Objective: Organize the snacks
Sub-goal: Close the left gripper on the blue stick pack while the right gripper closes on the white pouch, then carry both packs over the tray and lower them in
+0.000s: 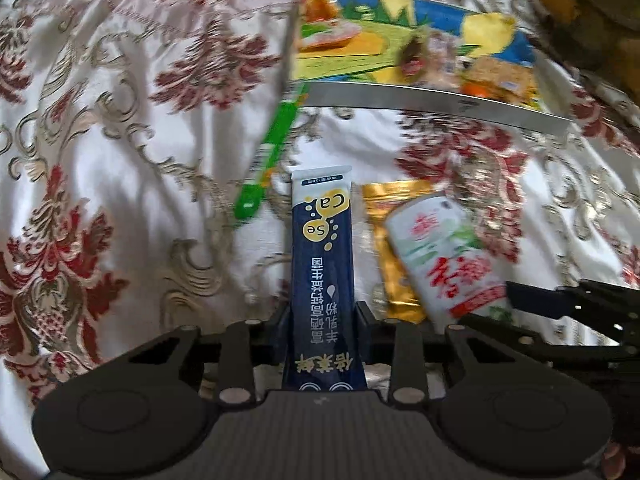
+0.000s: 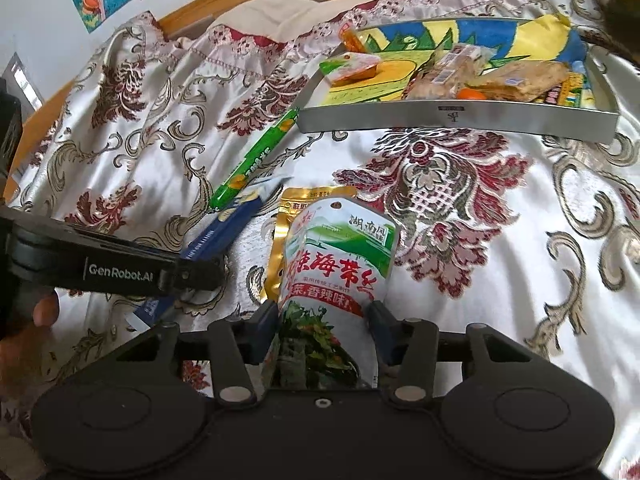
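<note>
Navy sachet, green stick, gold pouch — red-floral white cloth

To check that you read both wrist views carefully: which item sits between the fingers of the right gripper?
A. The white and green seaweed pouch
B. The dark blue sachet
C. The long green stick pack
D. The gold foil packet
A: in the right wrist view the white and green seaweed pouch stands between the right gripper fingers, while the dark blue sachet is in the left gripper.
</note>
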### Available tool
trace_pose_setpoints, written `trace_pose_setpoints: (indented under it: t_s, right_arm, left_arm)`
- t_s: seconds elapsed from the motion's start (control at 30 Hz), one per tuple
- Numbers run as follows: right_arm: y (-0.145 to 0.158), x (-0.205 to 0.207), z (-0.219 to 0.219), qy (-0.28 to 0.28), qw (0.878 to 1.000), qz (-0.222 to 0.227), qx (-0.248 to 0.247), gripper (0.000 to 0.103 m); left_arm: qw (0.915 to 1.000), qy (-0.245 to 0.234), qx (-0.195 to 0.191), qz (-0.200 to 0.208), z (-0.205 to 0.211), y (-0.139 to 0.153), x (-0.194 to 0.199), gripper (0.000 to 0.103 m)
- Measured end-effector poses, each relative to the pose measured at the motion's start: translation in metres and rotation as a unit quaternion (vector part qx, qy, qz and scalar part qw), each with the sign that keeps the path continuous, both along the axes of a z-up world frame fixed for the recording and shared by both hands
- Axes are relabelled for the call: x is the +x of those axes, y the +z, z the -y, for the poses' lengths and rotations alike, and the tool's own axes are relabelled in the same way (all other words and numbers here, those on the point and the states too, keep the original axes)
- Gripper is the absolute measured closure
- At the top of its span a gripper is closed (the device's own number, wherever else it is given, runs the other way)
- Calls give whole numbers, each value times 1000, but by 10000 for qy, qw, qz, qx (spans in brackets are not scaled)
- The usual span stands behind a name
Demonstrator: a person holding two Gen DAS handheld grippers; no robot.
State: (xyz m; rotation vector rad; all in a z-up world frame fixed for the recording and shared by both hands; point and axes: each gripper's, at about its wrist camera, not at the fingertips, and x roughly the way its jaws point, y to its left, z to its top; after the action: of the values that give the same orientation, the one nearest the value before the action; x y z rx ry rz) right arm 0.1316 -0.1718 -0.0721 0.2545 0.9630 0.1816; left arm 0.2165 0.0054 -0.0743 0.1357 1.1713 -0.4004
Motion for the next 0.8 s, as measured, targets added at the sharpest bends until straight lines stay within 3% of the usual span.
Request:
trace_pose_setpoints:
  t_s: [0.23, 0.37, 0.57, 0.8]
  right_arm:
    - [7, -21, 4, -136, 9995, 178, -232, 57]
    - [14, -25, 8, -306, 9979, 470, -326, 58]
    - [31, -23, 15, -564, 9918, 1106, -293, 57]
    - [44, -7, 23, -557, 9862, 1500, -415, 57]
  left_arm:
    - [9993, -342, 43, 160, 20, 6, -21, 68]
    - [9980, -374, -19, 518, 23, 14, -27, 68]
    - [9924, -216, -743, 960, 17, 34, -25, 68]
    - [9845, 56, -922, 1490, 13, 47, -15, 68]
